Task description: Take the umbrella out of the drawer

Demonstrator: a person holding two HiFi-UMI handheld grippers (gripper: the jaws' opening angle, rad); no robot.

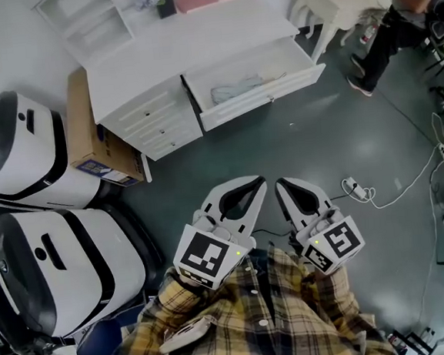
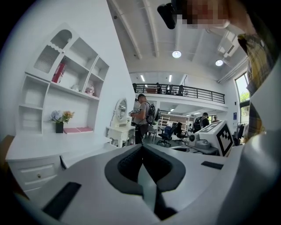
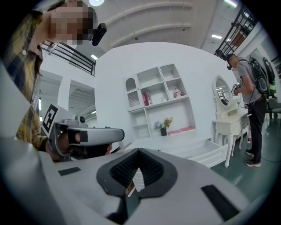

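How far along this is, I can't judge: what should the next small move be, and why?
Probably bring the right gripper forward toward the open drawer. The grey umbrella lies exposed inside it, while the right gripper and the left gripper are both shut, empty and well short of the desk.

Open drawer [image 1: 266, 103], umbrella [image 1: 236, 91] inside (pale grey)
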